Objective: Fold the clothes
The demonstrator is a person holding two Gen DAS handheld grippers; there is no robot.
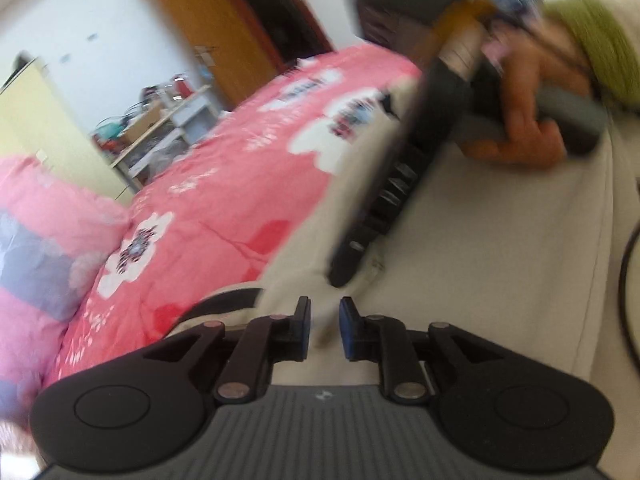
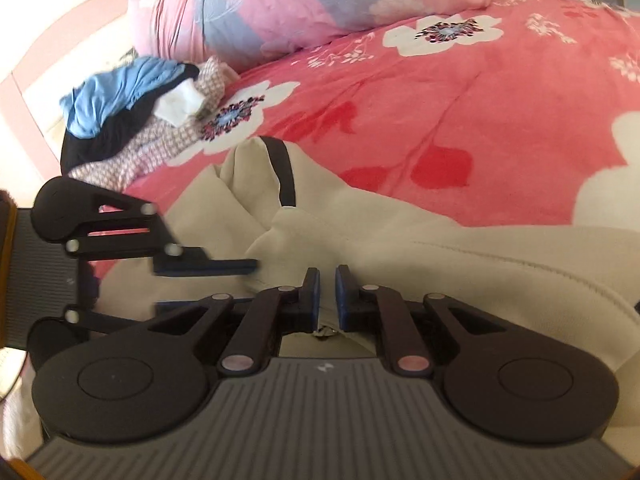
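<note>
On the bed: a cream garment (image 2: 400, 240) lies spread over the pink flowered bedspread (image 2: 480, 100), at the near edge, under both tools. A black band (image 2: 284, 172) runs across its bunched far end.
Beside it: a pile of other clothes (image 2: 120, 104) sits to the left on the bedspread, near but apart from the cream garment, in front of a pink pillow (image 2: 300, 0).
Step in hand: judged as the taking-hold stage of one fold. Both tools meet at the same near stretch of the garment, and no finished fold shows.
Right gripper (image 2: 328, 276): clenched. The pads stand almost together, and a small tuck of cream cloth is pinched low between them.
Left gripper (image 1: 325, 308): jaws narrowly apart, with cream cloth in the gap. Whether the pads press on it cannot be told.
Pose, right: a hand (image 1: 532, 120) wraps the handle. The tool slants down and forward across the garment, its fingertips low against the cloth.
Pose, left: the tool points down at a slant, close beside the right one, so their fingers nearly cross.
Next move calls for: a confirmed grip on the left side, then both tools lifting together and carrying the edge across the garment. The cloth is thick and soft, so it probably sags between the two holds. Keep them level.
</note>
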